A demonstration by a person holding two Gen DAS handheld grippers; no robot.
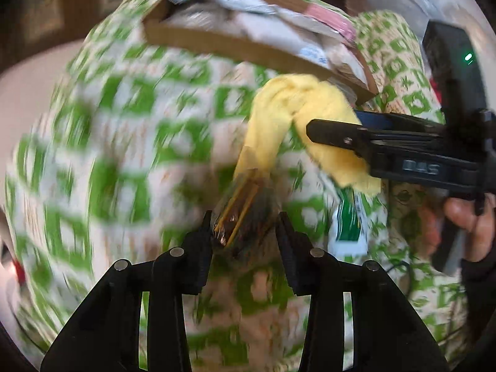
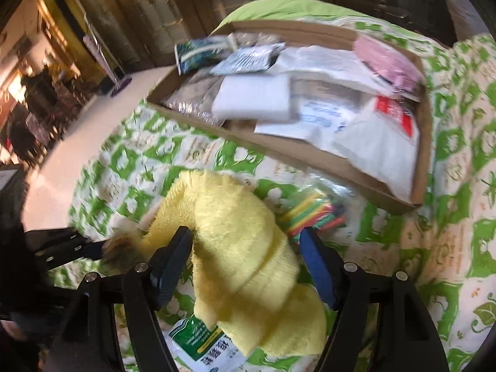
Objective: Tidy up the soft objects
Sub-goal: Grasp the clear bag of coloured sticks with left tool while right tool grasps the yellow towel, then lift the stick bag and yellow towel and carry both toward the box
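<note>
The yellow towel (image 2: pixel 235 248) lies twisted on the bed cover (image 2: pixel 449 161), in front of the cardboard box (image 2: pixel 288 145). The right claw (image 2: pixel 245 266) stands over its thick middle, half open, one finger on each side; whether the pads really press the cloth I cannot tell. The left claw (image 1: pixel 245 226) is narrower, and its fingers are around the dark wrapped end (image 1: pixel 245 210) of the towel; the left wrist view is much blurred there, so a firm hold is not sure.

The risk, as I judge it, is that the two claws pull in different directions and the towel slips from the looser one. It may also drag the green-and-white sachet (image 2: pixel 201 344) under it, or the pack of coloured sticks (image 2: pixel 313 214) just beside it.

The box holds flat soft packets: a white pad (image 2: pixel 254 96), white sheets, a pink pack (image 2: pixel 387 55) and dark sachets at the far edge. It seems quite full.
</note>
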